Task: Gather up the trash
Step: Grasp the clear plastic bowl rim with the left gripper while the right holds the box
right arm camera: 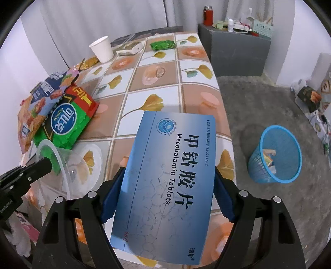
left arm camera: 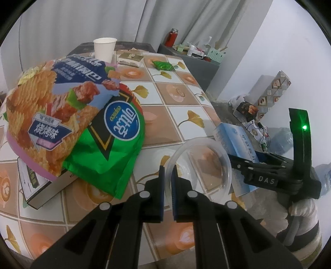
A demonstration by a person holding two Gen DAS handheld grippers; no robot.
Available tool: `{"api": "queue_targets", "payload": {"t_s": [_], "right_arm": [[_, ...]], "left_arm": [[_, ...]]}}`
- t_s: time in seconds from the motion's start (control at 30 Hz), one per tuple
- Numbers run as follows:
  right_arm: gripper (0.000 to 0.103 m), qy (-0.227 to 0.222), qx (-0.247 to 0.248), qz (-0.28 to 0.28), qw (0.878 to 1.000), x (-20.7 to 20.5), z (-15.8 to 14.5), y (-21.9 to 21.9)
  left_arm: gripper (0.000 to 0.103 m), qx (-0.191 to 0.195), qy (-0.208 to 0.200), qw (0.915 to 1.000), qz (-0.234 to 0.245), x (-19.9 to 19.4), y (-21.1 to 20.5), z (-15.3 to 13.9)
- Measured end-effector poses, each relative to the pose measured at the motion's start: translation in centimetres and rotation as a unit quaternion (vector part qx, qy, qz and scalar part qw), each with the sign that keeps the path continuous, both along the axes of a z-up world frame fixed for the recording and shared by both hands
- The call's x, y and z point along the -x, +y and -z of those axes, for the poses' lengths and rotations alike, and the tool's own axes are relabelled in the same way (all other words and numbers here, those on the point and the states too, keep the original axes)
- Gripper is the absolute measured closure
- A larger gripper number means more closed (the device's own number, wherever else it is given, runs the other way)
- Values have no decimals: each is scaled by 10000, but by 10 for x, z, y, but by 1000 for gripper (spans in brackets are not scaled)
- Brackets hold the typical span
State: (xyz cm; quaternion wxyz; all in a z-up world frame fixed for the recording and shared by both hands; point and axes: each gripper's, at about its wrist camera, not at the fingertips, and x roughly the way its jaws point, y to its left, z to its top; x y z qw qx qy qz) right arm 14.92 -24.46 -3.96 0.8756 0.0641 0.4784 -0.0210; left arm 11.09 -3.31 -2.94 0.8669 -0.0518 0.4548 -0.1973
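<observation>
The left gripper (left arm camera: 168, 172) has its 2 blue pads pressed together on the near rim of a clear plastic cup (left arm camera: 201, 165), which tips on its side above the patterned tablecloth (left arm camera: 178, 115). The right gripper (right arm camera: 168, 196) pinches a blue Mecobalamin Tablets box (right arm camera: 167, 180) across its width, pads against both long edges, the box held over the near right part of the table.

The right wrist view alone shows a blue mesh wastebasket (right arm camera: 275, 157) on the grey floor to the right of the table, with a few scraps inside; the left wrist view does not reach it. That view also reads the print on the box face, whereas the left wrist view catches only an edge of the box (left arm camera: 233, 138) behind the cup, plus the right gripper's black body and a green light on it.

The left wrist view shows, at the left, an orange barbecue-flavour snack bag (left arm camera: 51, 115) lying over a green chip bag (left arm camera: 115, 144), both resting on a book (left arm camera: 41, 186). Both views show, at the far end, a white paper cup (left arm camera: 104, 49), a small carton (left arm camera: 130, 58) and a green wrapper (left arm camera: 163, 65). Beyond stands a grey cabinet (right arm camera: 238, 53) with a red flask (right arm camera: 208, 15).
</observation>
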Motion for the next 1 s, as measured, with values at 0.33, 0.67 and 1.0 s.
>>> {"api": "queue_targets", "payload": {"t_s": [0.33,0.67,1.0], "right_arm": [[29,-137,-163,113,9997,7,-9,-7],[29,-261,-206,201,9992,16,-19,-14],[30,-377,-264,250,9986,24,-27,-20]], "left_arm": [[98,-125,-240,9996,79,4,-8,-12],[98,-236,-462,9985,168,8,-18,-21],[98,-348,-675,9969,185,14,-22,-29]]}}
